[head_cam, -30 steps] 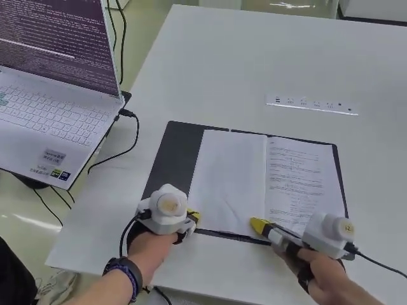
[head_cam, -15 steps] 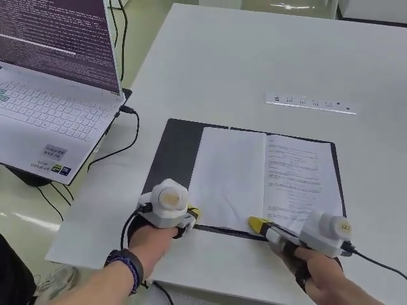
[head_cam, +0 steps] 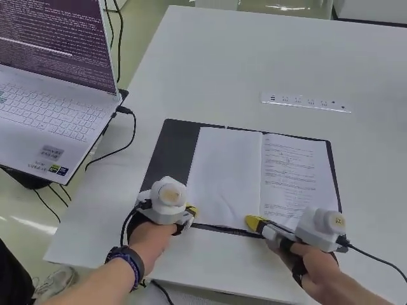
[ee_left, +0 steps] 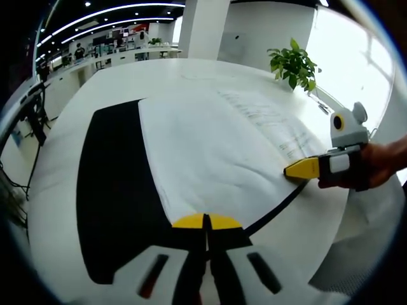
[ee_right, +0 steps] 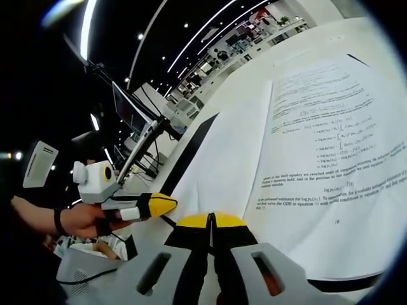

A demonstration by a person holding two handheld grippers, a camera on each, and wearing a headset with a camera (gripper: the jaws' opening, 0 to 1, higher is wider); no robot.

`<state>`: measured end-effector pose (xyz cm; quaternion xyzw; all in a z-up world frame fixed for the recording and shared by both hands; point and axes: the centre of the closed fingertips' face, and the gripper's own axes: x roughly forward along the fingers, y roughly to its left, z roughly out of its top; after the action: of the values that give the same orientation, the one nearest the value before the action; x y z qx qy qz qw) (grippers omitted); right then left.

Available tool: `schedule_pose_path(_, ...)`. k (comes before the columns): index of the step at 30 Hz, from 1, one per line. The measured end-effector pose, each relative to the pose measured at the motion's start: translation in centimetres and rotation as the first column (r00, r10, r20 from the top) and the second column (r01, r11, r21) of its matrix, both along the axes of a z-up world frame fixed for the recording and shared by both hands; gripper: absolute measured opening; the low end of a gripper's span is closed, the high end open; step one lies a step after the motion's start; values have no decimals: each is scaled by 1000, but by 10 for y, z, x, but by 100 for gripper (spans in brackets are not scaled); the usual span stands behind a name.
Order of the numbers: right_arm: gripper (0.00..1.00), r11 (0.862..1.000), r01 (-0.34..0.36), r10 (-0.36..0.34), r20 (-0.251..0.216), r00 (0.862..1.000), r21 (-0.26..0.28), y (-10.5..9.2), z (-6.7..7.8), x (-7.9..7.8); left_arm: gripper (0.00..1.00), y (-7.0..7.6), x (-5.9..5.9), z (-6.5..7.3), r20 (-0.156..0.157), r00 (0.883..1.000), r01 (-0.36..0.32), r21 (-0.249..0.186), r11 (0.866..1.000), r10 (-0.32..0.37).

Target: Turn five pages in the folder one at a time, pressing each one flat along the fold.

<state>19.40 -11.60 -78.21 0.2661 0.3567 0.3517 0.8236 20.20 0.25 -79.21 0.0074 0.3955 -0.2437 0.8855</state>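
on the white table (head_cam: 216, 57) the folder (head_cam: 170, 152) is laid open, a blank page (head_cam: 226, 175) on the left and a printed page (head_cam: 296, 178) on the right. the left gripper (head_cam: 191, 210) is held at the folder's near edge, jaws closed together on nothing. the right gripper (head_cam: 253, 222) is held by the fold's near end, jaws likewise closed and empty
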Motion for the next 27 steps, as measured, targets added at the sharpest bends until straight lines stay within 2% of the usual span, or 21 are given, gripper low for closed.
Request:
schedule_pose_path(4, 0, 1000, -26, 26, -5, 1000, 2, 0, 3, 0, 0, -2, 0, 0, -3, 1000, 8, 26, 1000, -8)
schedule_pose_path(6, 0, 999, -37, 37, -3, 999, -10, -2, 5, 1, 0, -2, -1, 2, -13, 1000, 7, 20, 1000, -7)
schedule_pose_path(8, 4, 999, -35, 35, 8, 999, -1, -7, 12, 4, 1, -3, -2, 8, -10, 1000, 3, 10, 1000, -3)
schedule_pose_path(9, 5, 999, -35, 35, 23, 999, 0, -10, 19, 5, 3, -4, 0, 14, 5, 1000, -2, -7, 1000, 2)
schedule_pose_path(12, 8, 999, -36, 37, 62, 997, -14, -18, 29, 9, 6, -4, 1, 25, 30, 1000, -3, -19, 1000, 3)
schedule_pose_path(13, 11, 998, -40, 44, 97, 994, -39, -25, 33, 12, 7, -3, 1, 29, 40, 999, -3, -23, 1000, 4)
schedule_pose_path(15, 17, 998, -27, 34, 124, 992, -60, -37, 39, 14, 10, 0, 2, 37, 63, 998, -5, -22, 1000, 6)
schedule_pose_path(17, 20, 997, -14, 26, 155, 988, -79, -48, 45, 14, 12, 3, 2, 45, 82, 997, -9, -39, 999, 12)
schedule_pose_path(23, 29, 990, -3, 31, 199, 979, -138, -76, 55, 6, 19, 12, -5, 55, 96, 995, -12, -48, 999, 17)
schedule_pose_path(25, 35, 989, 26, 4, 202, 979, -148, -87, 58, 6, 21, 16, -8, 60, 113, 993, -11, -37, 999, 15)
schedule_pose_path(27, 36, 986, 51, -17, 212, 977, -159, -99, 60, 4, 24, 20, -10, 63, 119, 993, -20, -49, 999, 26)
